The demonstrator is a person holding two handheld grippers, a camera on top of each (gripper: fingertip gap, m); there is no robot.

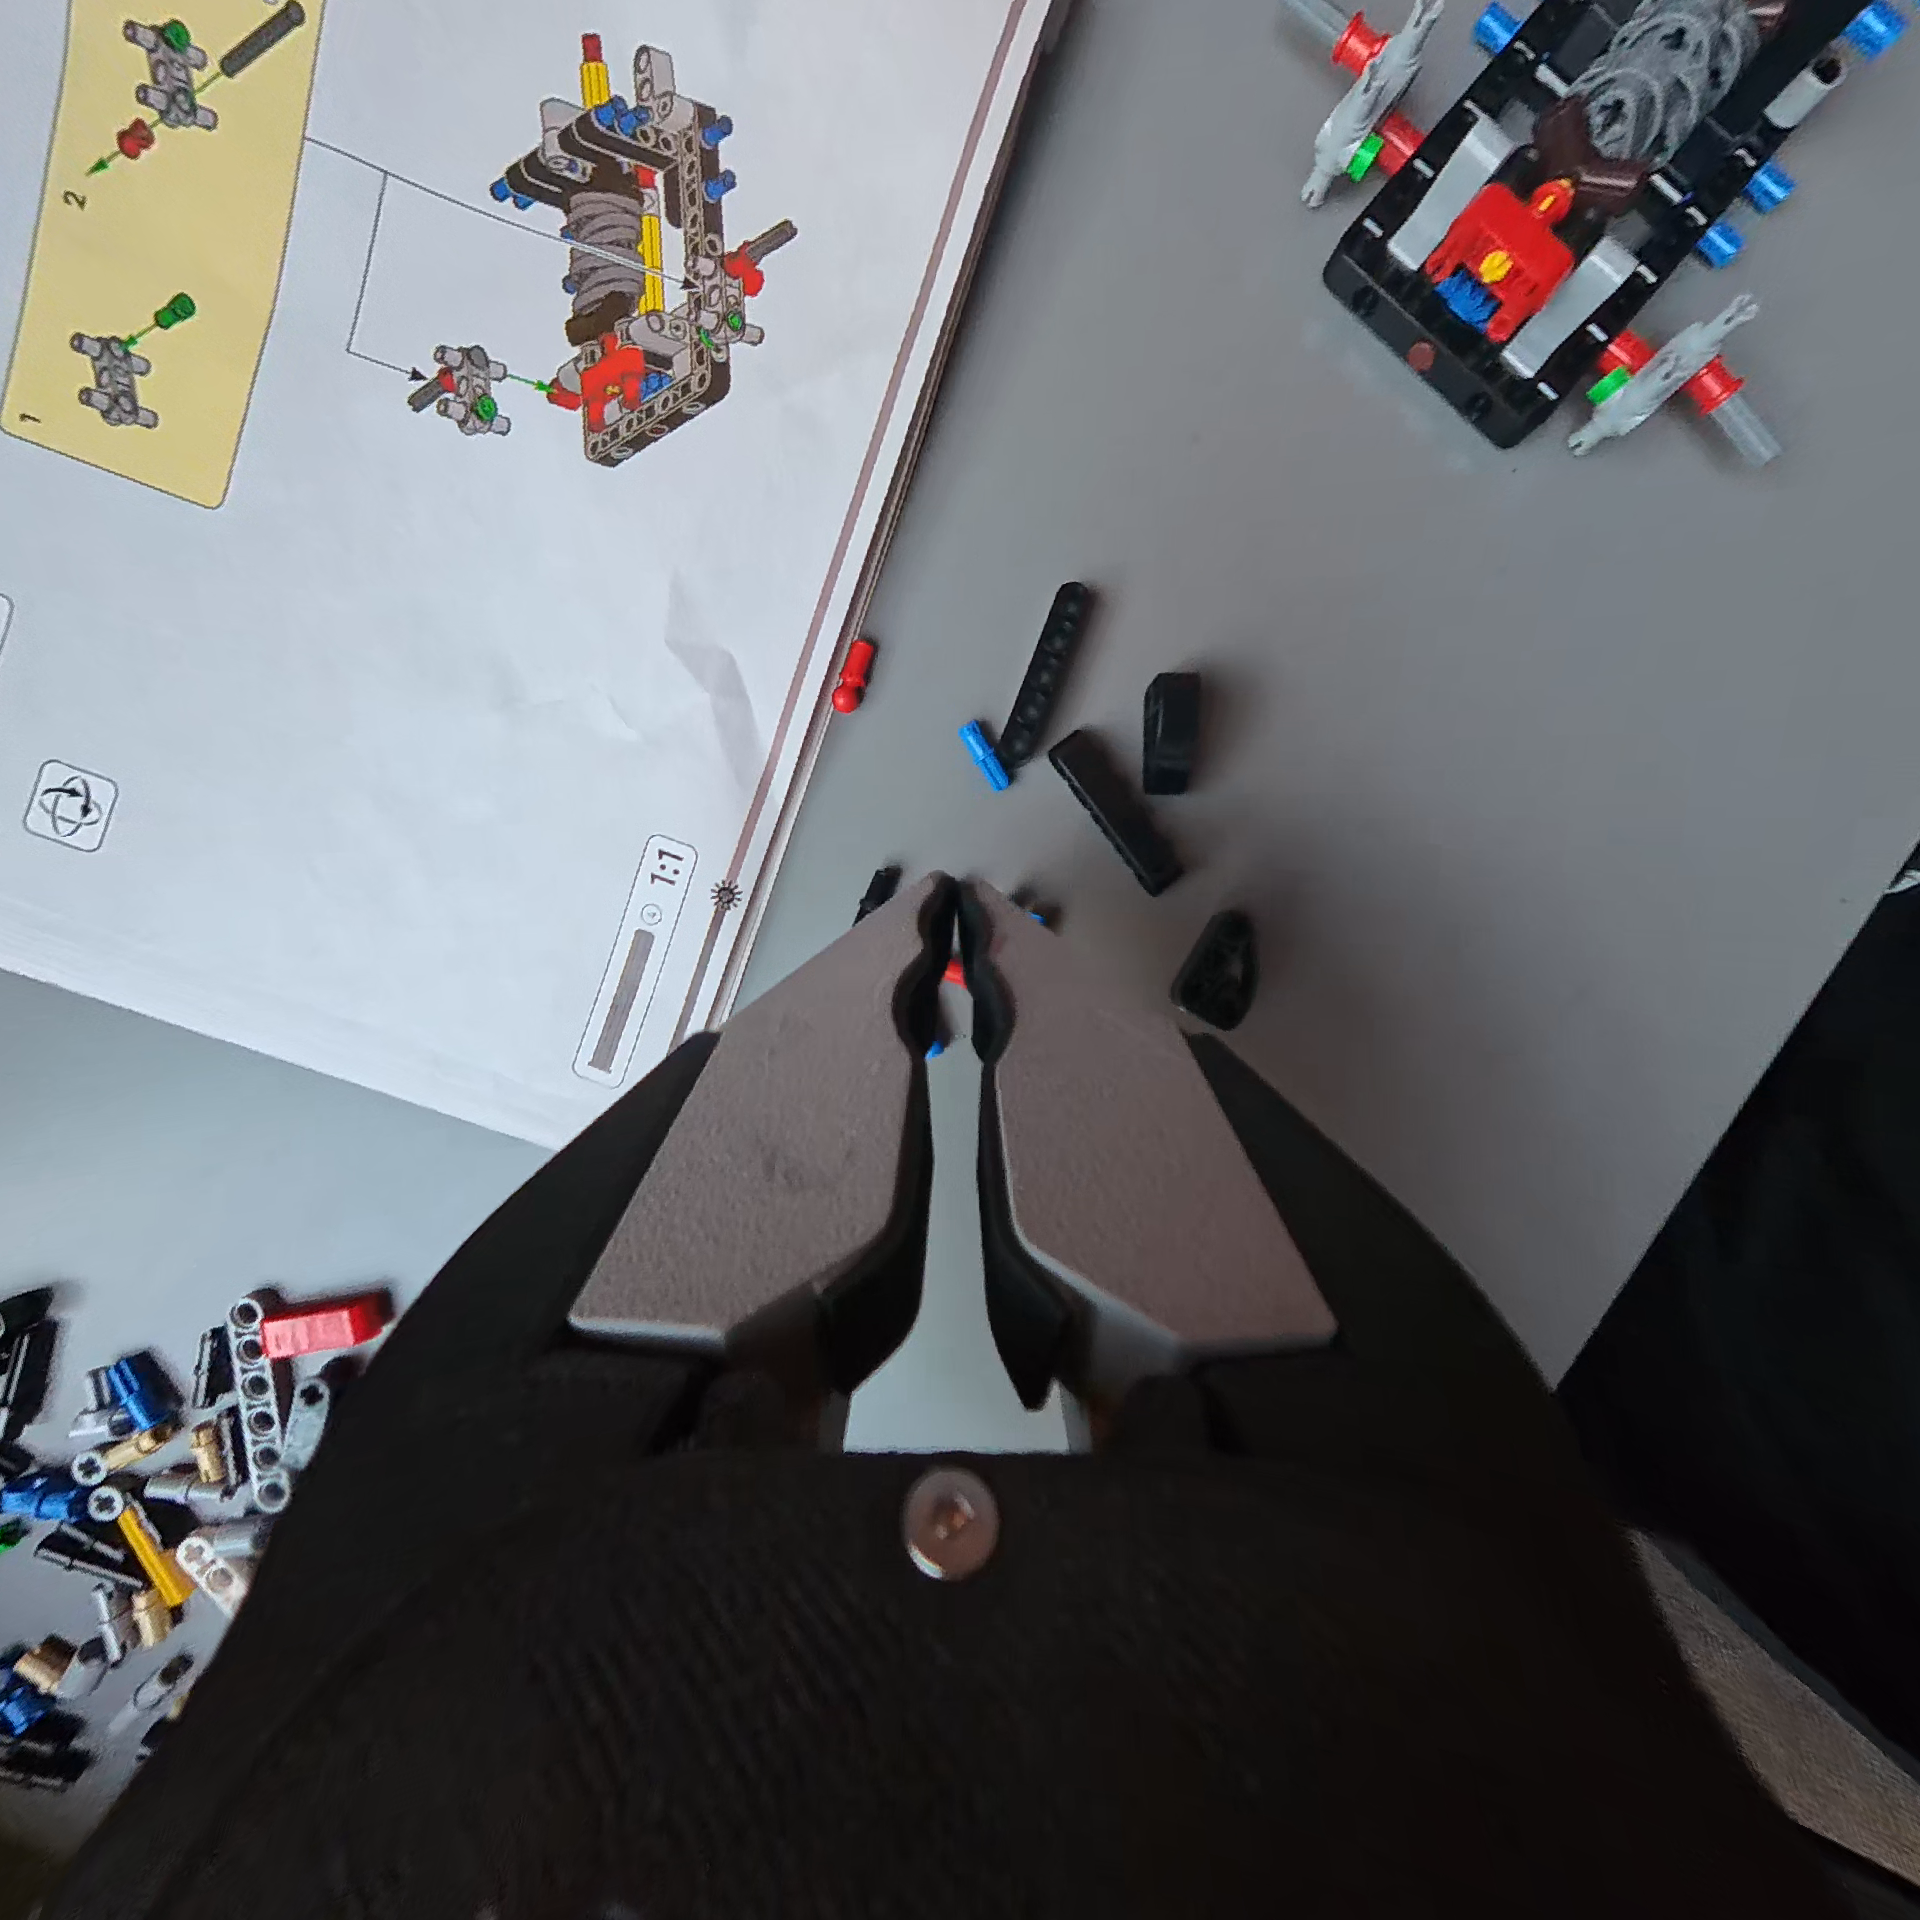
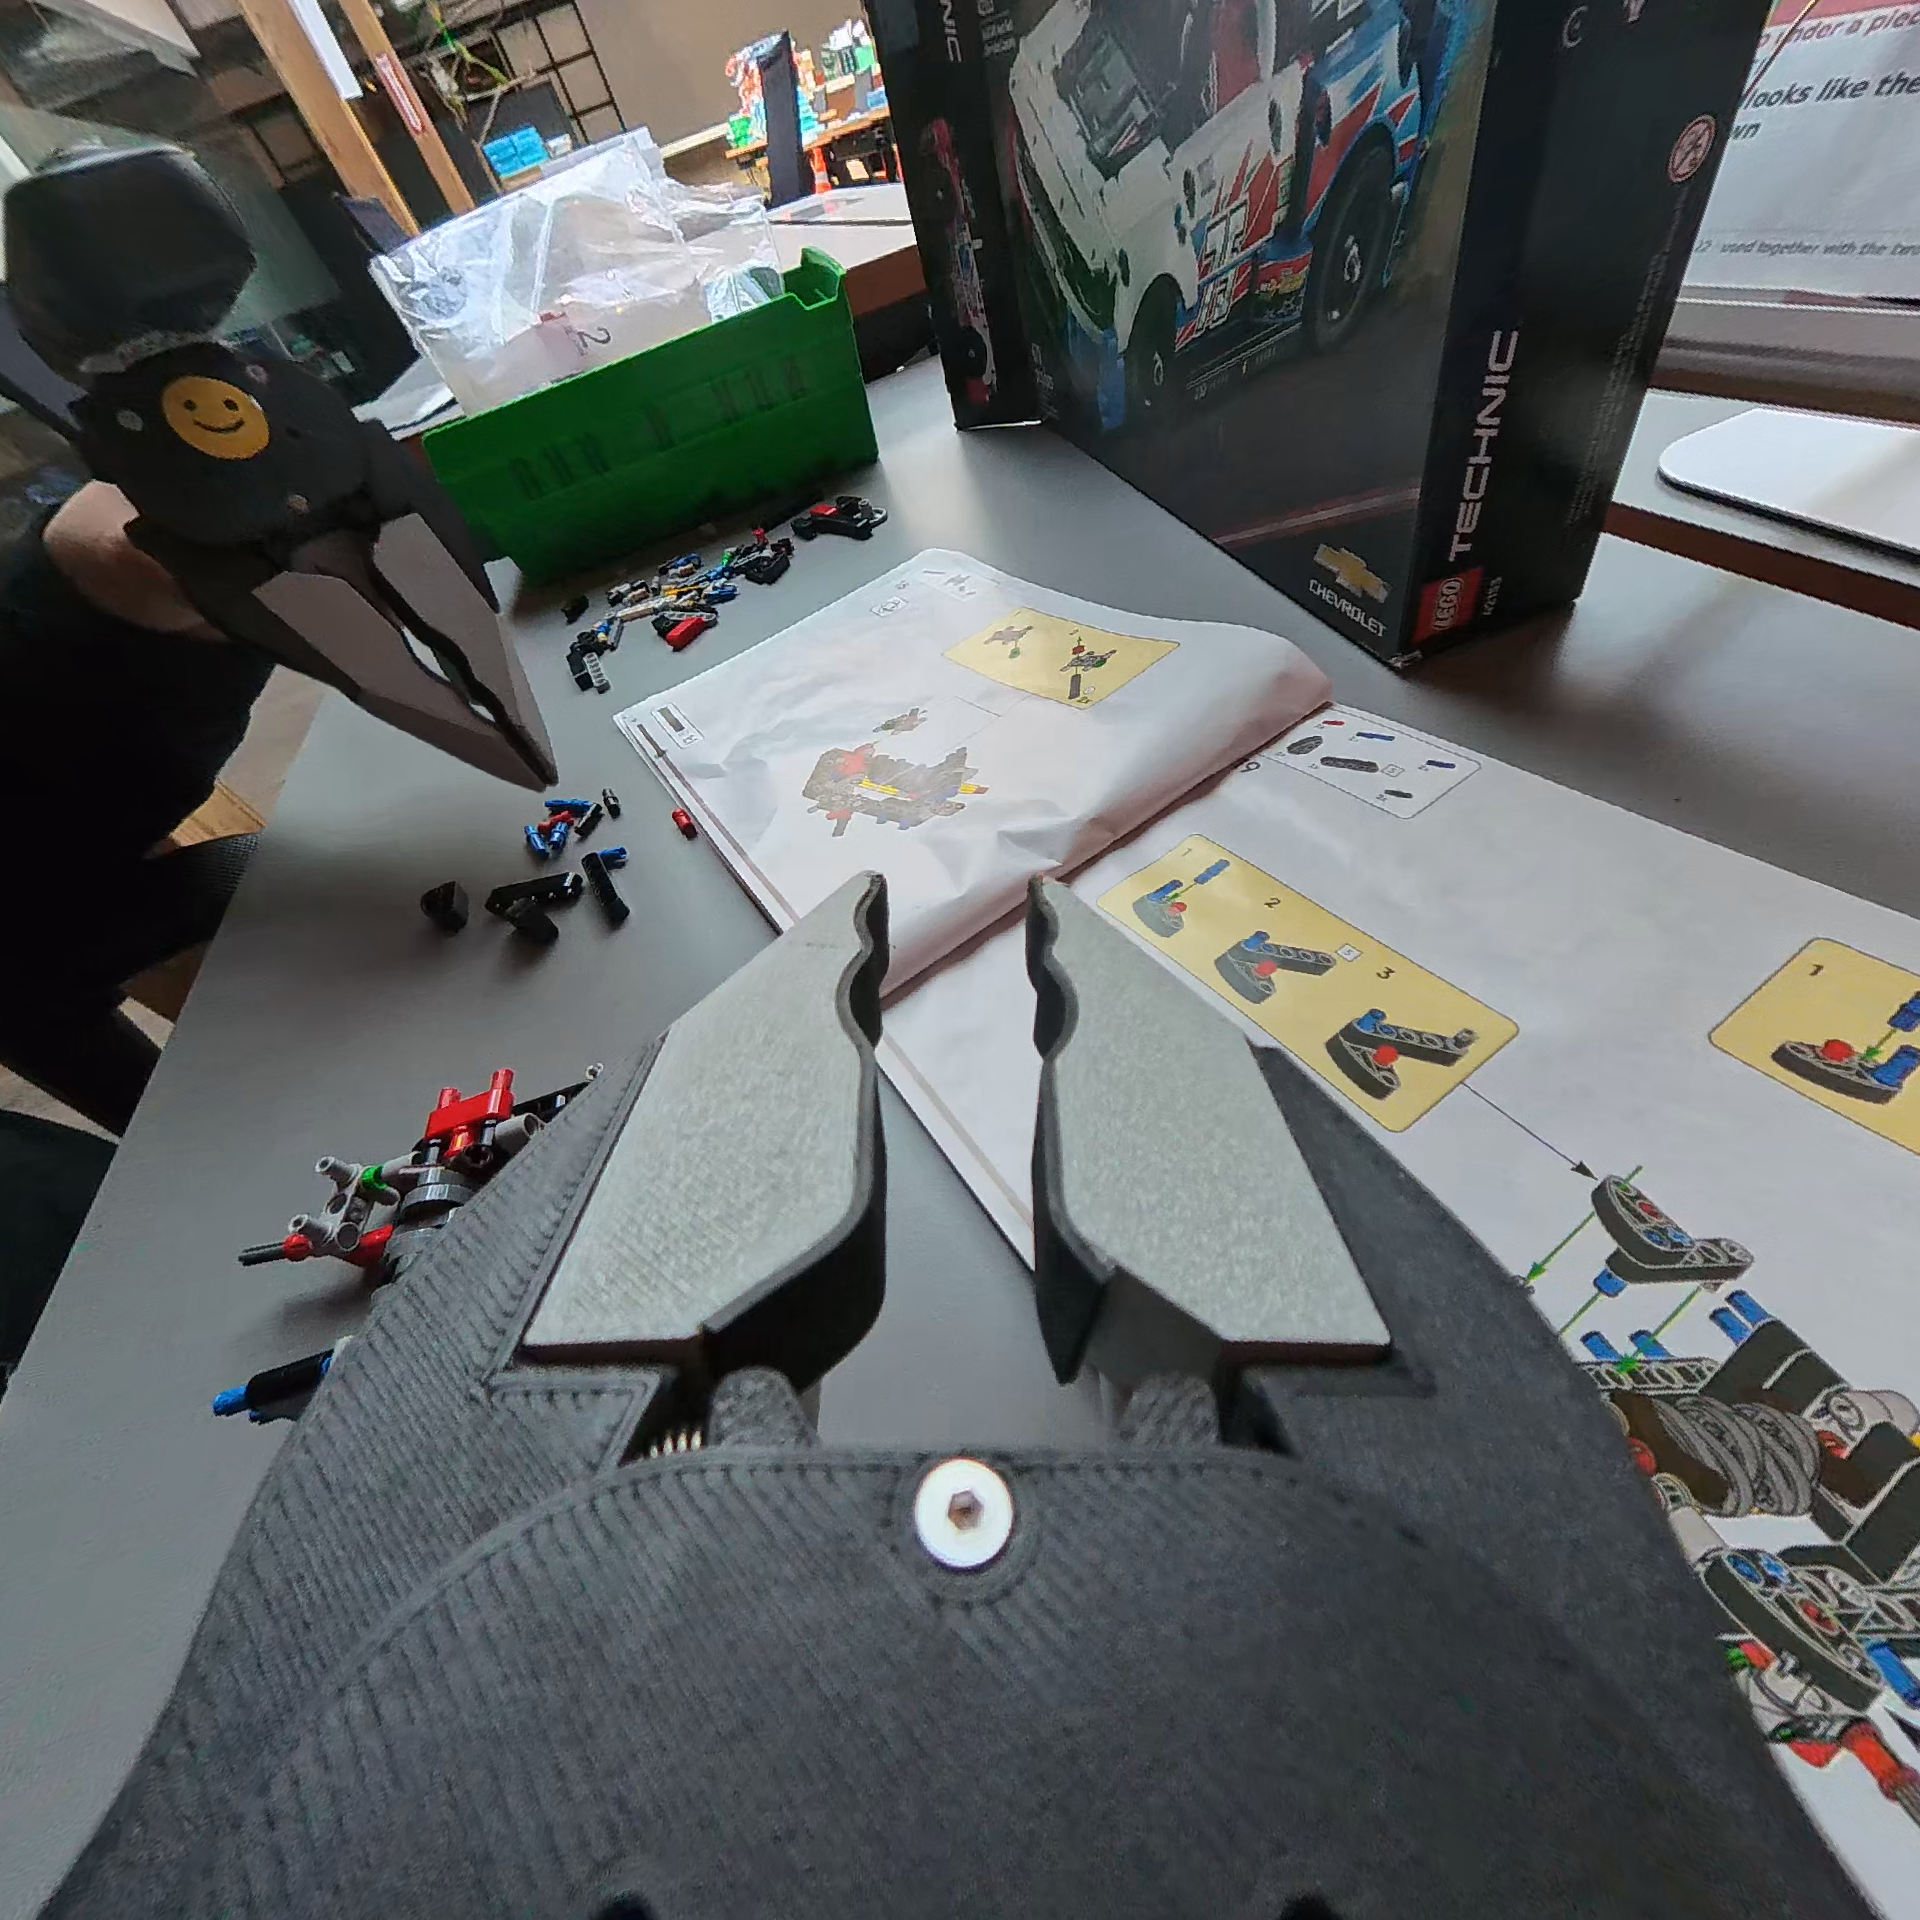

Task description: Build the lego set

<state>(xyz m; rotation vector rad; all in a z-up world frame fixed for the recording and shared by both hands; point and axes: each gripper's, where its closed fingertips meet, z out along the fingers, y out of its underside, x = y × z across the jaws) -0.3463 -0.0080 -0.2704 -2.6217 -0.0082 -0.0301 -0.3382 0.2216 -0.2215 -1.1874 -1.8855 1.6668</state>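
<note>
While right tongs [image 2: 956,914] gape, left tongs [image 1: 948,904] tilt down, pinched together over small pieces [image 2: 566,821].

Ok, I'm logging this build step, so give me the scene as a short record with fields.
left gripper: jaws closed, tips down over small loose pins; whether it grips one is unclear
right gripper: open, empty, above the instruction booklet
partial assembly: on the grey table, black frame, red block, blue pins
loose black beams: near the left tips
parts pile: in front of the green bin
</note>
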